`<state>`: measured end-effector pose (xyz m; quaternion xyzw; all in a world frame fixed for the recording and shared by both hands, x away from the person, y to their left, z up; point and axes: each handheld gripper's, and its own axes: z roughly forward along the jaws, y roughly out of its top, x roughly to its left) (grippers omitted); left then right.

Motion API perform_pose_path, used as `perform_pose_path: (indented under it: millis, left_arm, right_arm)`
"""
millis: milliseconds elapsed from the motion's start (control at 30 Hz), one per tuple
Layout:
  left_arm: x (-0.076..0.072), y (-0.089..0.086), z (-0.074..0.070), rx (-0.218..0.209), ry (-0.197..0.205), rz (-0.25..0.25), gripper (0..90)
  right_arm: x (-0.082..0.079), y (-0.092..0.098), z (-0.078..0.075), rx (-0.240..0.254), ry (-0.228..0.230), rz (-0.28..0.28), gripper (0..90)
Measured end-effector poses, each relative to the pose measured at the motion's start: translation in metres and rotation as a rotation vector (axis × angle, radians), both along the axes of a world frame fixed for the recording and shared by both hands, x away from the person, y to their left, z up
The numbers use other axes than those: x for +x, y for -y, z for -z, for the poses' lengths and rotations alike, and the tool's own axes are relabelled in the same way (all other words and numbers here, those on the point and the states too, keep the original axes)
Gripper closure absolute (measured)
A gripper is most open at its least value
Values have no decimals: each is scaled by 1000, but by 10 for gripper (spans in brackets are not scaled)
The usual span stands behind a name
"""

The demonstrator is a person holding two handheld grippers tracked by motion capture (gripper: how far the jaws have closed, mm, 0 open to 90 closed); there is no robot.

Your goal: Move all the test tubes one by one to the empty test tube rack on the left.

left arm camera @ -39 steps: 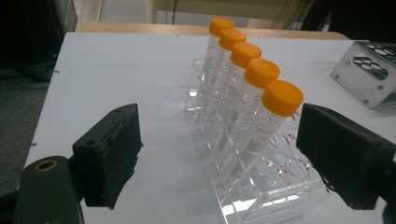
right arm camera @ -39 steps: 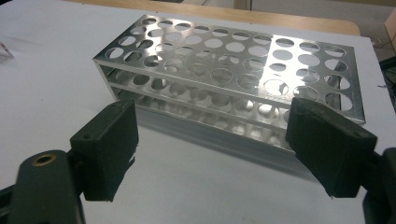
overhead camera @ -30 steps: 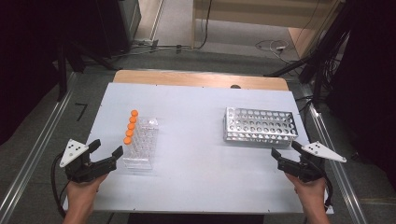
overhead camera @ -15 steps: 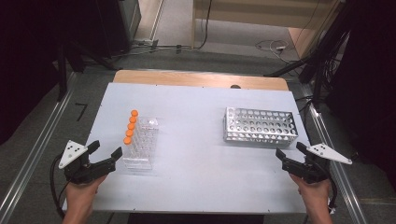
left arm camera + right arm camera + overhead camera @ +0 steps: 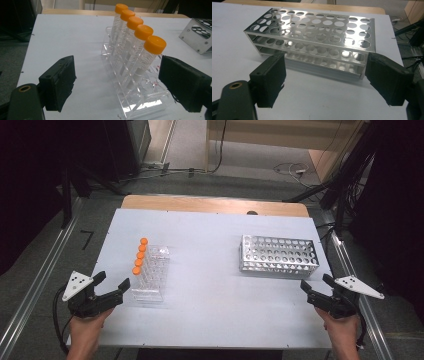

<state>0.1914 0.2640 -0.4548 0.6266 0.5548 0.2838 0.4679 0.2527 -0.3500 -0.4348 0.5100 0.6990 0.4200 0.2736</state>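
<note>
Your left gripper (image 5: pixel 111 287) sits spread apart just beside the clear rack (image 5: pixel 151 275) of five orange-capped tubes (image 5: pixel 139 255); your right gripper (image 5: pixel 316 289), also spread, faces the metal rack (image 5: pixel 279 255), well apart from the clear rack.

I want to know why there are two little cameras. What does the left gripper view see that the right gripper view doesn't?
The left gripper view looks at five orange-capped tubes standing in a row in a clear plastic rack.

The right gripper view looks at the whole metal rack full of round holes, none holding a tube.

Both see two open black jaws with nothing between them, the white table, and at least a corner of the metal rack.
</note>
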Motion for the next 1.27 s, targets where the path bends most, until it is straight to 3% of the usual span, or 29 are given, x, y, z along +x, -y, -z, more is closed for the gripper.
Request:
perform_pose_path:
  millis: [900, 1267]
  left_arm:
    - [0, -3, 3, 5, -11, -9, 149]
    - [2, -8, 7, 12, -33, -30, 149]
  right_arm:
    - [-7, 25, 3, 24, -7, 68, 155]
    - [-5, 32, 6, 24, -23, 97, 155]
